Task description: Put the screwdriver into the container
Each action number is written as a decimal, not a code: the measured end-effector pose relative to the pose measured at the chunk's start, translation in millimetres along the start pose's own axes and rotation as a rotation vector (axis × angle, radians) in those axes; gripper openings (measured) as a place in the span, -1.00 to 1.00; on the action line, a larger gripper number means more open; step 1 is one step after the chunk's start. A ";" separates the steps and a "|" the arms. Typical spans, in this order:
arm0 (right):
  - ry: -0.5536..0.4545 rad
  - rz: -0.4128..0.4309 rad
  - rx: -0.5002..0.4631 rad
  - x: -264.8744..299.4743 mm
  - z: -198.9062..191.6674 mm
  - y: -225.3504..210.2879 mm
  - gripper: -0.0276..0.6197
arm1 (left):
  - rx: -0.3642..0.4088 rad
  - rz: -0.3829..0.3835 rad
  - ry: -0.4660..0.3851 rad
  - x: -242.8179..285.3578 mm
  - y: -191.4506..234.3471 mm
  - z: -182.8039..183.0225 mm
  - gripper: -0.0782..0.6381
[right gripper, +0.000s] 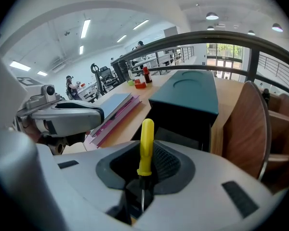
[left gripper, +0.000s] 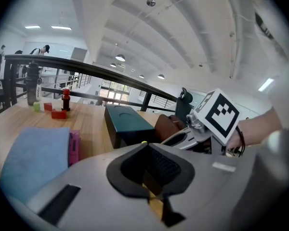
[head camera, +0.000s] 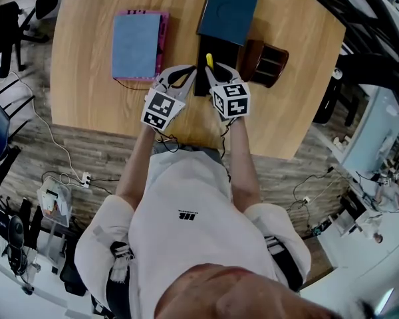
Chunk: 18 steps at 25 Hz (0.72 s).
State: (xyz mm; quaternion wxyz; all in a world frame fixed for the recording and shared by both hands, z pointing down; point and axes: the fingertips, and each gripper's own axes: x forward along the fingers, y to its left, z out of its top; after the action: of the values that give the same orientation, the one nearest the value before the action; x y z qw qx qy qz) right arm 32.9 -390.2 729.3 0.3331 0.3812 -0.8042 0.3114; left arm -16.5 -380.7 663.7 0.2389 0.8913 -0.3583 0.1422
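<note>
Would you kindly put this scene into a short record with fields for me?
surface: wooden table
right gripper: shut on yellow-handled screwdriver, handle toward the container
left gripper: jaws together, empty
container: dark teal box, just ahead of the screwdriver
other items: blue pad, brown holder
status: screwdriver not yet in container

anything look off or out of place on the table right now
Nothing spilled or broken. The teal lid sits slid back over the black container, leaving its near end open. The right gripper holds the screwdriver by its metal shaft, yellow handle pointing away toward that opening.
</note>
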 end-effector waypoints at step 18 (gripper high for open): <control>0.094 0.000 0.020 29.0 -18.6 -0.4 -0.69 | -0.022 0.008 0.012 -4.3 6.5 -10.1 -0.76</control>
State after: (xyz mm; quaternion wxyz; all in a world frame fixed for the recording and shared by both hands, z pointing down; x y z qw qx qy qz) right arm 24.6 -388.2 762.6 0.3666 0.3697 -0.7845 0.3369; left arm -24.9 -377.0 672.5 0.2500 0.8863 -0.3620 0.1447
